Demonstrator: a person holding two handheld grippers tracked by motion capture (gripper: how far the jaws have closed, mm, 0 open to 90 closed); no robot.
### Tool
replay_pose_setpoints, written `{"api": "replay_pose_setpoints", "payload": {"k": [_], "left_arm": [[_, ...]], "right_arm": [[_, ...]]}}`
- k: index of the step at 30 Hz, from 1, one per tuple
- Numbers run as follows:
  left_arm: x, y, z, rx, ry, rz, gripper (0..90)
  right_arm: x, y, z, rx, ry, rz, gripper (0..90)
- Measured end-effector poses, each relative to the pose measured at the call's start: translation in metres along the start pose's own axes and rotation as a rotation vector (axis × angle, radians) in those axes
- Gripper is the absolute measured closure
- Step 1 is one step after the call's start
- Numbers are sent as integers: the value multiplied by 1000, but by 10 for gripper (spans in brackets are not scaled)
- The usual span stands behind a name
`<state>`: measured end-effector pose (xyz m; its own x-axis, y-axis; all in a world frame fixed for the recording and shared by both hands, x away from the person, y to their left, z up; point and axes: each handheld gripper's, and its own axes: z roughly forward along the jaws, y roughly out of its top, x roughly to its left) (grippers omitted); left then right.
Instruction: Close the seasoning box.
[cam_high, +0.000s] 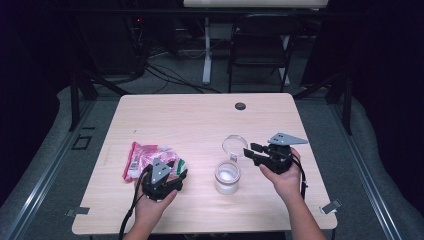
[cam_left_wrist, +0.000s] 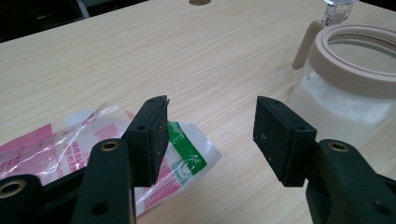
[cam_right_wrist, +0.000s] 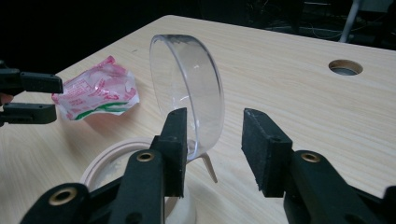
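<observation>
We had a clear jar standing near the middle of the table, partly filled with a white granular stuff, its beige collar open and its clear round lid swung up and back on a hinge at the far side. Just left of it, apart from the jar, lay a crinkled pink and green plastic packet.

We judged the jar to be the heavier piece: rigid, smooth-walled and likely slippery, so better steadied at the collar than squeezed at the wall. The lid looked light and stiff, free to swing on its hinge; its thin rim seemed the natural place to pinch. The packet looked soft and almost weightless, and we expected it to crumple and slide unless caught at an edge or corner.

Our right gripper stood at the lid with jaws apart. In the right gripper view the lid rose just beyond the left pad, and the pads were not pressing on it; whether that pad brushed the rim we could not tell. Our left gripper hovered low over the near end of the packet with jaws well apart and nothing between them, the jar close on its right.
</observation>
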<state>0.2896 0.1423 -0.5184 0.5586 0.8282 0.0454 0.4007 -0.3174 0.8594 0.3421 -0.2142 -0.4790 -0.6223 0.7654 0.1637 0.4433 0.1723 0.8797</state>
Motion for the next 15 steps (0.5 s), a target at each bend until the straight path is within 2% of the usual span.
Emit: {"api": "replay_pose_setpoints", "payload": {"k": [8, 15], "left_arm": [[3, -3, -6, -3, 16, -10, 448], [5, -4, -9, -4, 31, -18, 447]], "right_arm": [[-3, 0, 11, 2, 8, 11, 582], [-2, 1, 14, 1, 19, 6, 653]]}}
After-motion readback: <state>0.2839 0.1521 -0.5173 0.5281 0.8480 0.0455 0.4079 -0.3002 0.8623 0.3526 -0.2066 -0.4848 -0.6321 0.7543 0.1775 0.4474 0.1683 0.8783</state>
